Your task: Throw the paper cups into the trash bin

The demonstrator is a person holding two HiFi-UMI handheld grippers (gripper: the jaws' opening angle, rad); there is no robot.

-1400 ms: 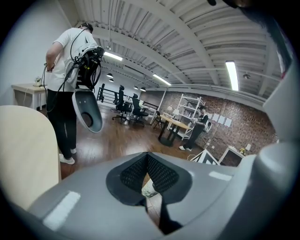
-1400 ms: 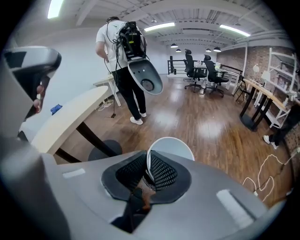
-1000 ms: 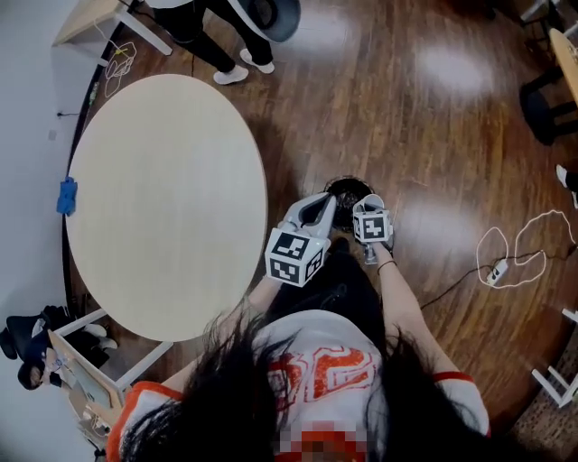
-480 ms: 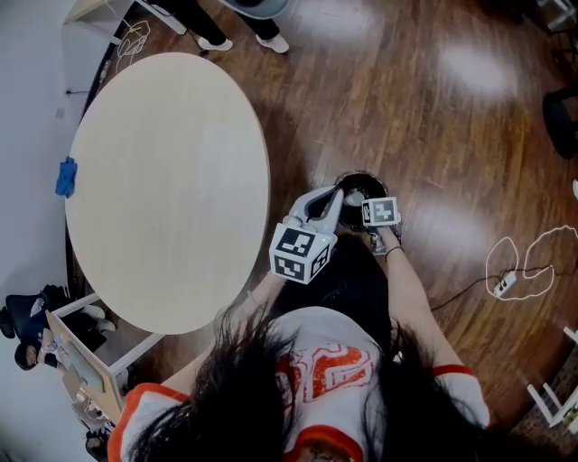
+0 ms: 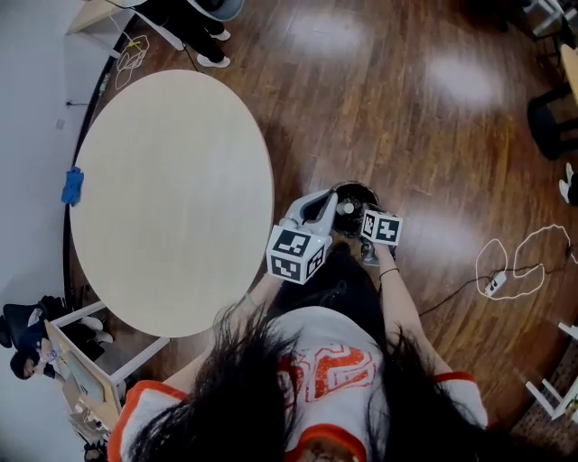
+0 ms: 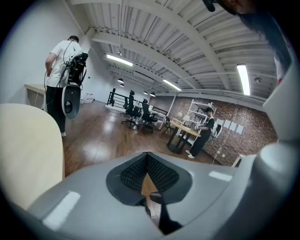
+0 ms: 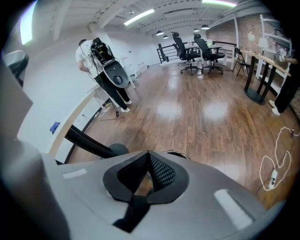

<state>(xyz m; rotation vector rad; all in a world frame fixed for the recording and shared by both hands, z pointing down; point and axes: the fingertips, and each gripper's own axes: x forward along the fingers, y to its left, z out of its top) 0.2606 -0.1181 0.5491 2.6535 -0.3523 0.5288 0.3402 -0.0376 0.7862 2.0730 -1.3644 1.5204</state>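
The black trash bin (image 5: 354, 191) stands on the wooden floor just right of the round table. Something pale and round, apparently a paper cup (image 5: 346, 207), lies inside it. My left gripper (image 5: 325, 202) reaches over the bin's left rim; in the left gripper view its jaws (image 6: 147, 155) are shut with nothing between them. My right gripper (image 5: 368, 219) hovers at the bin's near right rim. It is also shut and empty (image 7: 149, 154), and a sliver of the bin's rim (image 7: 177, 153) shows just past the jaws. No cup is on the table.
The round pale table (image 5: 172, 198) fills the left, with a blue thing (image 5: 72, 186) at its far edge. Its black leg (image 7: 86, 142) runs close to the bin. A white cable and power strip (image 5: 495, 282) lie on the floor at right. A person (image 5: 185, 18) stands beyond the table.
A pale cup now shows inside the bin, where only darkness showed a second ago. Both grippers have stayed at the bin's rim, and the right one has shifted slightly.
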